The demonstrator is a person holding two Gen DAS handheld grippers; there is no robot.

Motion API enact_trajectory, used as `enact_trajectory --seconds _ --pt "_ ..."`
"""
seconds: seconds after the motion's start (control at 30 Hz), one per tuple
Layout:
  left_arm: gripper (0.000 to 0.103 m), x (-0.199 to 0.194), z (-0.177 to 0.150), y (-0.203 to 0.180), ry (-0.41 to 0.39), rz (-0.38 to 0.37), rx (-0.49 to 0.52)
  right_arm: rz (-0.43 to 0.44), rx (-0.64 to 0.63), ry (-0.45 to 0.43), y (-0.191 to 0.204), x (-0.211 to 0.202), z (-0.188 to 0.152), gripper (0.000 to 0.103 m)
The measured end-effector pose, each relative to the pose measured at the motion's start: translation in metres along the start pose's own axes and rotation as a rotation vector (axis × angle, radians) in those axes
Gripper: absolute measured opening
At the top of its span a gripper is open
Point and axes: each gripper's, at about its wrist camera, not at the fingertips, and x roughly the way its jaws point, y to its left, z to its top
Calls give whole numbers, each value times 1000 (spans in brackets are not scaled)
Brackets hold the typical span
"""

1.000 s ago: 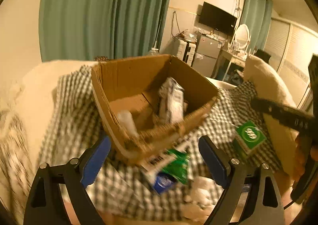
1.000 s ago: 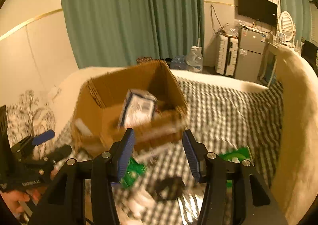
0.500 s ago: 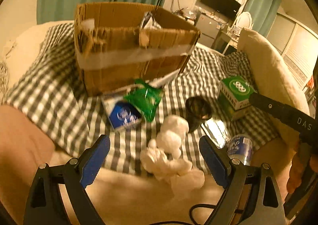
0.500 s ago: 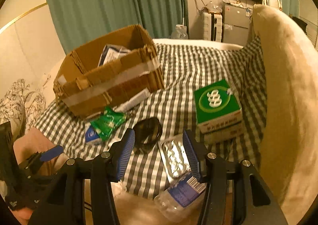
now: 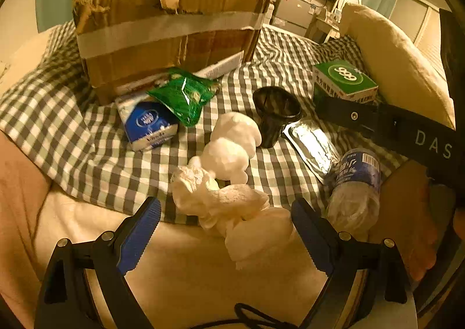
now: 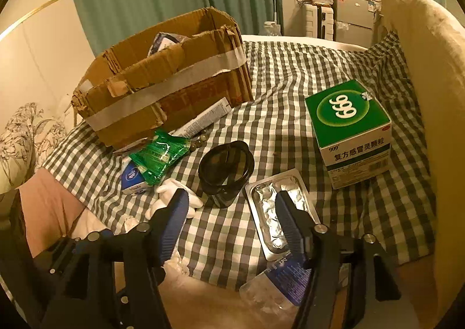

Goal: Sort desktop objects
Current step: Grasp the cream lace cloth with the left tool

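**Two grippers hanging over a messy checked cloth**

The left gripper (image 5: 226, 230) is hanging over the near edge of the grey-and-white checked cloth (image 5: 72, 137), its blue jaws spread wide with nothing pinched. Crumpled white tissues (image 5: 221, 207) are lying just between and ahead of them, partly off the cloth's near edge. The right gripper (image 6: 229, 212) is pointing down at the cloth too; its jaws are opening and nothing is squeezed between them.

Beside the tissues, at the near right corner, a clear squashed plastic bottle with a blue label (image 5: 353, 183) is lying on its side. A shiny silver foil pill sheet (image 6: 276, 210) is lying flat just past it, under the right gripper's tip. A lumpy white soft ball (image 5: 232, 143) is sitting just beyond the tissues, and a small black plastic cup (image 6: 225, 170) is tipping over next to the foil sheet.

Farther left, a blue-and-white tissue pack (image 5: 148, 122) is lying under a shiny green snack packet (image 5: 183, 95). Toward the right edge, a green-and-white medicine box (image 6: 348, 128) is sitting alone.

At the far side, a torn brown cardboard box with pale tape (image 6: 162, 79) is standing open with a packet inside. A long white tube box (image 6: 203, 120) is leaning against its front.
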Motion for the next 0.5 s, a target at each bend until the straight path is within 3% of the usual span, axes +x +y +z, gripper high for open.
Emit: enact_trajectory --seconds 0.27,0.3,0.33,0.4,0.5 --pt "93 22 -7 -3 73 -52 30 -26 -14 34 2 15 -1 63" --pt "87 23 -8 -3 72 -64 34 -24 -15 36 2 16 -1 63" --pt "64 22 -8 -4 67 -69 43 -24 -17 39 2 17 -1 63" --pt "31 17 -6 -3 42 -62 68 -22 -17 44 3 20 0 63" --pt "30 0 0 7 -54 -43 28 6 11 41 0 25 5 69"
